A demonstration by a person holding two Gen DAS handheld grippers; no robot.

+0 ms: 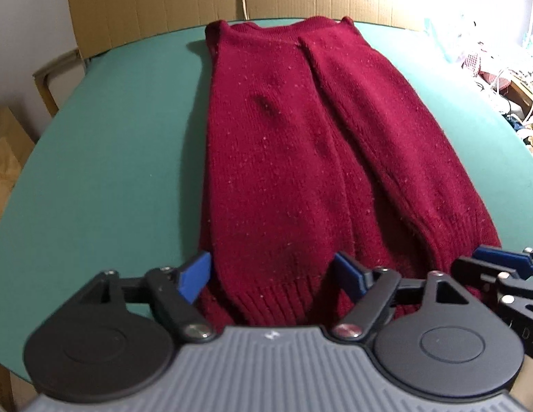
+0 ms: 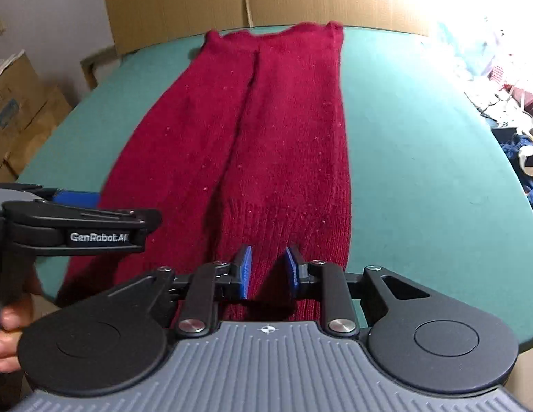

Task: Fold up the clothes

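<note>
Both grippers sit at the red sweater's [image 1: 283, 158] hem, lower frame. The left gripper [image 1: 273, 274] gapes wide; the right gripper [image 2: 266, 269] stands narrow, seemingly not yet pinching. Next: clamp the hem and fold upward.

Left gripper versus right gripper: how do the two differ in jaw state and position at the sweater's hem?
The left gripper has wide-open jaws straddling the left ribbed cuff of the red sweater; the right gripper has narrow jaws over the right cuff, pads apparently not pressing the knit. Both have blue pads, point down at the near hem, and hold nothing.
</note>
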